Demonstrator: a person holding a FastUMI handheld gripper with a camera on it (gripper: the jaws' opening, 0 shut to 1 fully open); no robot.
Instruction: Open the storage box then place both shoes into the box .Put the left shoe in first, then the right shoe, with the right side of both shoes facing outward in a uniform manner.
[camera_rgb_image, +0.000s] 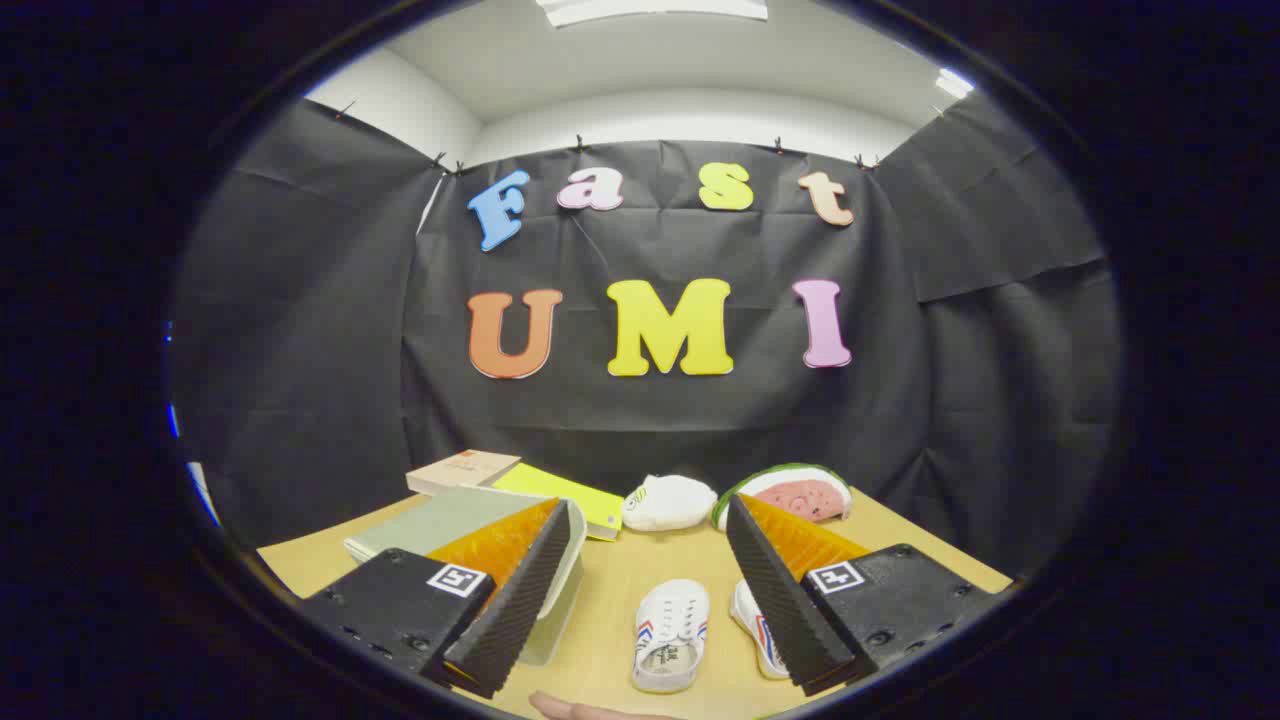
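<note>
Two small white shoes with red and blue side stripes lie on the wooden table. One shoe sits between my fingers, toe pointing away. The other shoe lies just to its right, partly hidden behind my right finger. A pale green storage box with its lid down stands on the left, mostly behind my left finger. My gripper hangs above the table, open wide, holding nothing.
Beyond the box lie a tan book and a yellow-green folder. A white plush toy and a watermelon-slice plush rest near the back wall. A fingertip shows at the table's near edge.
</note>
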